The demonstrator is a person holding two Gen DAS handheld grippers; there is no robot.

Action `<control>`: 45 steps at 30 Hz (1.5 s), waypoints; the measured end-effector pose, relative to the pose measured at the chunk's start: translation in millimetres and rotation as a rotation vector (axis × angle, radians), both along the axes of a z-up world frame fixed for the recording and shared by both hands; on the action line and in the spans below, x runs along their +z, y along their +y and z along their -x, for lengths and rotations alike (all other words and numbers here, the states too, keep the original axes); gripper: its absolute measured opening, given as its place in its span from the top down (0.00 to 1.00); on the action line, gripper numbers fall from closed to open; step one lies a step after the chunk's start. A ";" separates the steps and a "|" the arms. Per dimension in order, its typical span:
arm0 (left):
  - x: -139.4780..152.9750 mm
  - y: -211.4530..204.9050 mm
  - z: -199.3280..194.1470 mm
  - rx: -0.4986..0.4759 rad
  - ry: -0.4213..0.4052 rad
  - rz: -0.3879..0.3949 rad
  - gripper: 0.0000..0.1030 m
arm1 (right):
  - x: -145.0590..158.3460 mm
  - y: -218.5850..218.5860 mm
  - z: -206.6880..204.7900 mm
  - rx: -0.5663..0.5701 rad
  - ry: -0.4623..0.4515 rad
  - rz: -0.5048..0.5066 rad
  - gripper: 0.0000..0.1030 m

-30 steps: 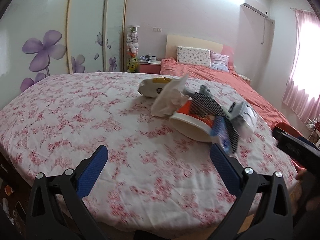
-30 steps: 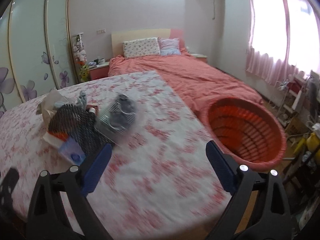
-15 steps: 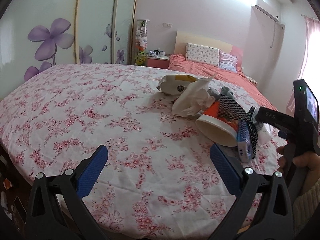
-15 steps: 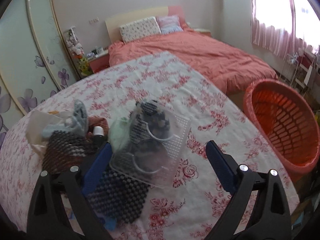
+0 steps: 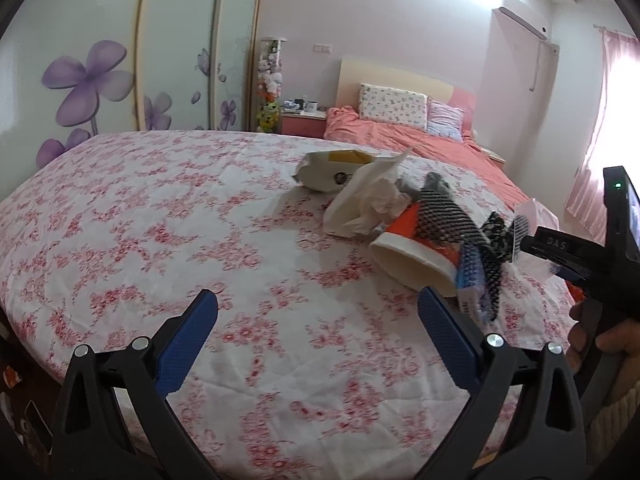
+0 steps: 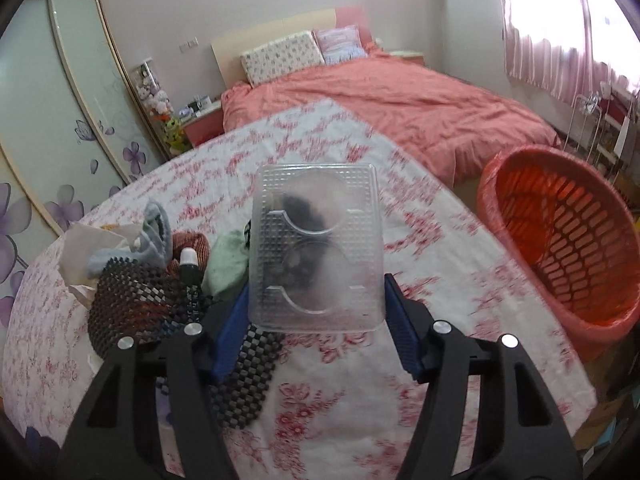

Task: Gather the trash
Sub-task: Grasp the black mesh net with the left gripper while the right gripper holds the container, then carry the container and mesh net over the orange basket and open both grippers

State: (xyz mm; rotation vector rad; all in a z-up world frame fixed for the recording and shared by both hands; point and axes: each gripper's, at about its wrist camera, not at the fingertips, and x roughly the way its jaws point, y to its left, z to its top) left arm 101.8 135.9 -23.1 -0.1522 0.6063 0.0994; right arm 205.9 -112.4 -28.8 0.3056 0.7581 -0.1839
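Left gripper (image 5: 318, 314) hangs low at the near edge, tilted downward, its blue pads (image 5: 188, 342) spread wide with nothing between them. Right gripper (image 6: 316, 322) points down too, jaws closing, its pads (image 6: 402, 332) flanking a clear plastic tray (image 6: 316, 248) on both sides. At the far right, a hand (image 5: 600, 344) wraps the right gripper's handle.

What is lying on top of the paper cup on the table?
A black mesh mat is draped over the cup, and crumpled tissue rests against its far side. The mat covers most of the cup's side; only the orange wall and white rim show.
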 end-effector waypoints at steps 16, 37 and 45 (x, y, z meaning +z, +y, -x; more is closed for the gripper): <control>20.8 -95.7 -51.3 -0.208 0.008 -0.038 0.21 | 4.5 -62.6 63.0 -0.061 -0.007 0.082 0.40; 17.0 -117.3 -78.8 -0.284 0.091 -0.108 0.92 | 7.3 -96.2 97.7 -0.089 -0.027 0.049 0.40; 56.0 -131.7 -71.0 -0.365 0.019 -0.039 0.93 | 21.5 -108.7 104.7 -0.094 -0.055 0.042 0.40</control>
